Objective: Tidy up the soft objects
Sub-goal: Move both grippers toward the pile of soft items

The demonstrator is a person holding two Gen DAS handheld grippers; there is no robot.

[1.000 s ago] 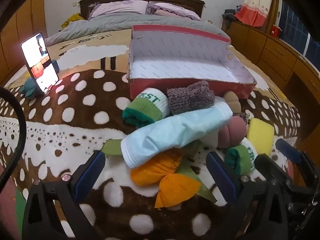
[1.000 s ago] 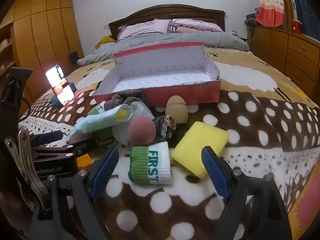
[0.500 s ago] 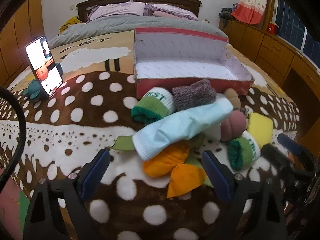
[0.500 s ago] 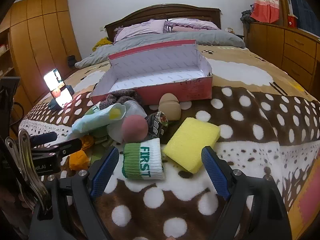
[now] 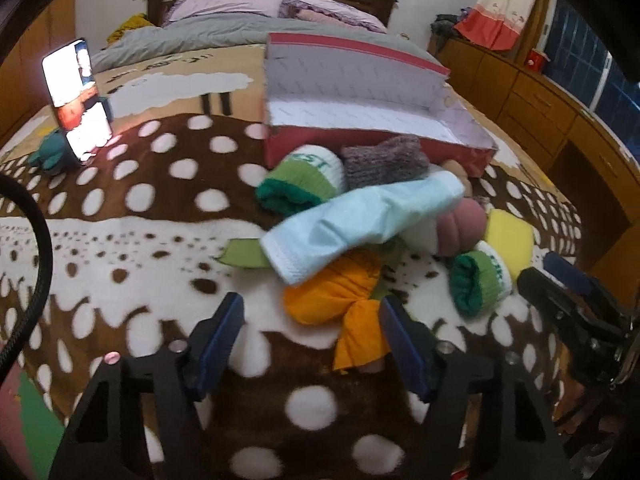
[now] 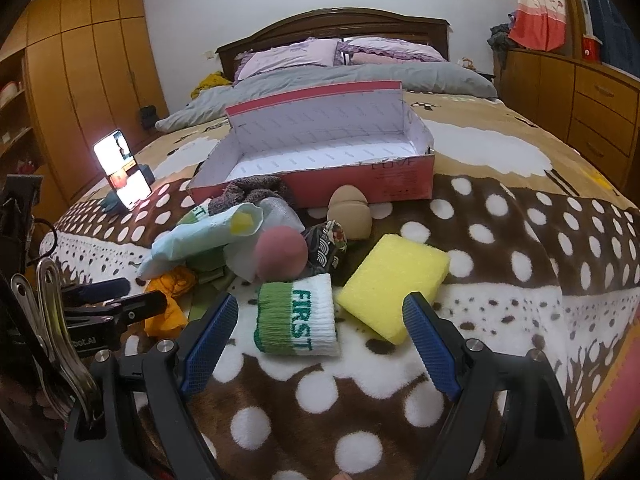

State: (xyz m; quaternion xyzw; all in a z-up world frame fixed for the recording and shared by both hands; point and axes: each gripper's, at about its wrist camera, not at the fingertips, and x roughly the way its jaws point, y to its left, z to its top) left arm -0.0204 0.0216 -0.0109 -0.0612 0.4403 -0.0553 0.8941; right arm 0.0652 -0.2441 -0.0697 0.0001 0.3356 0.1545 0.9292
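A pile of soft things lies on the spotted blanket before an open red shoebox. My left gripper is open, just short of an orange cloth, with a light-blue sock beyond. My right gripper is open around the near end of a green-and-white rolled sock marked FIRST, apart from it. A yellow sponge lies to its right, a pink ball behind. The sock also shows in the left wrist view.
A lit phone stands on the blanket at the left. A second green sock roll and a grey knitted roll lie against the box. A tan plush sits by the box. Wooden drawers line the right.
Both grippers have drawn back a little from the pile, so the objects look smaller and farther. Nothing was taken hold of; the objects lie where they were.
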